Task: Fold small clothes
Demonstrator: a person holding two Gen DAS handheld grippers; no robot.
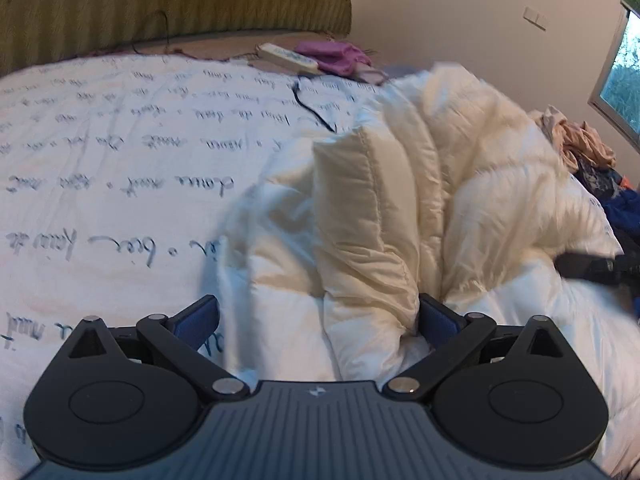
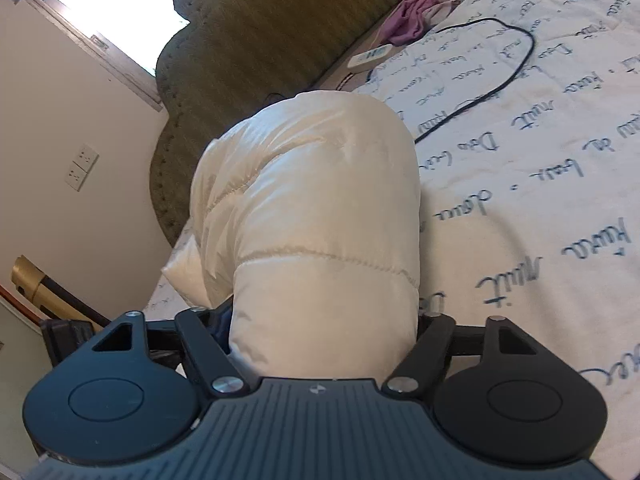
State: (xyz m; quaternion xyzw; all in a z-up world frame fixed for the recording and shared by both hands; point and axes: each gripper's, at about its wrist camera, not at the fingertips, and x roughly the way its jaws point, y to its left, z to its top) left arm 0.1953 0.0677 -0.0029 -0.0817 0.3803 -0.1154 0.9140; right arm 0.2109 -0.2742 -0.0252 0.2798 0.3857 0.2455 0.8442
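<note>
Right hand-held gripper (image 2: 322, 330): jaws set wide, a thick quilted section of the white puffer jacket (image 2: 312, 216) filling the gap, apparently gripped. Left hand-held gripper (image 1: 318, 316): jaws spread wide around a raised fold of the same jacket; only the right pad touches it, so no firm hold. The jacket lies bunched on the bed's script-printed cover (image 1: 120, 152). Judged light, bulky, springy and slick-shelled; best taken at seams or hems. A black cable (image 2: 516, 60) lies beyond.

White puffy jacket (image 2: 320, 208) between right gripper (image 2: 320, 320) jaws
</note>
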